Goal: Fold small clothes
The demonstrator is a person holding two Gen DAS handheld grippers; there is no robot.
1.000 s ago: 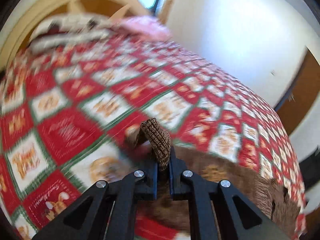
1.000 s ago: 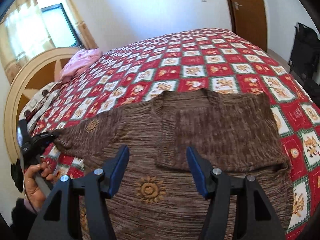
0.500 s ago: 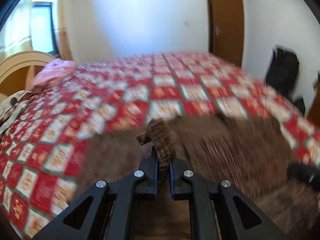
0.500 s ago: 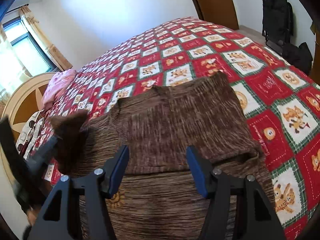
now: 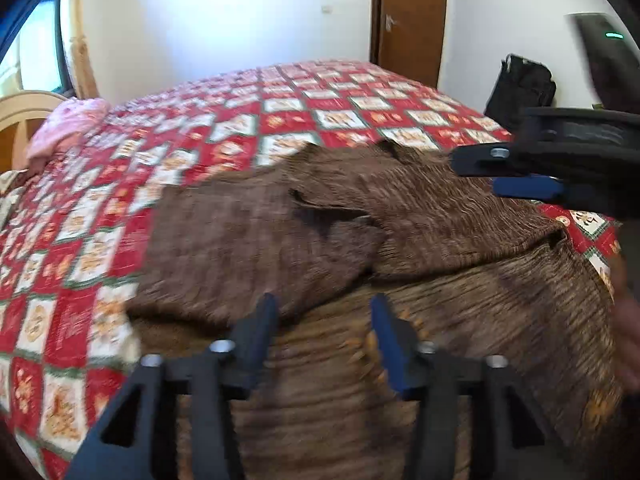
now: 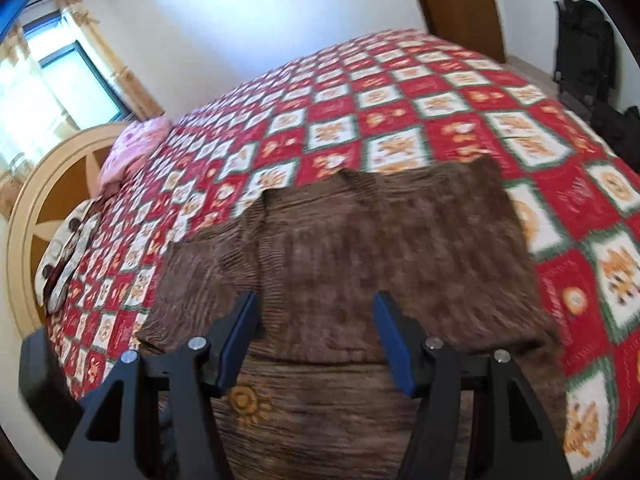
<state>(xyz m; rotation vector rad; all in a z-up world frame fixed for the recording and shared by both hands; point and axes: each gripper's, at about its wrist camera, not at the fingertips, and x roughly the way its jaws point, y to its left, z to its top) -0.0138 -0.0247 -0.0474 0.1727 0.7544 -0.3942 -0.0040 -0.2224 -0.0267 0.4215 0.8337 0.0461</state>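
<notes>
A brown knitted sweater [image 5: 400, 240] with orange sun motifs lies on the red patchwork quilt [image 5: 240, 128]. Both sleeves are folded in over its body; it also shows in the right wrist view [image 6: 380, 248]. My left gripper [image 5: 324, 320] is open and empty just above the sweater's near part. My right gripper [image 6: 316, 320] is open and empty over the sweater's middle. The right gripper also shows at the right edge of the left wrist view [image 5: 520, 172], above the sweater's right side.
A pink cloth [image 6: 136, 148] lies near the cream wooden headboard [image 6: 44, 208]. A patterned pillow [image 6: 68, 252] lies at the bed's left edge. A black bag [image 5: 520, 88] stands by the wooden door [image 5: 412, 20] beyond the bed.
My left gripper carried the sleeve cuff rightward over the sweater, then opened and let it go. The left sleeve now lies folded on the body. My right gripper stayed open.
</notes>
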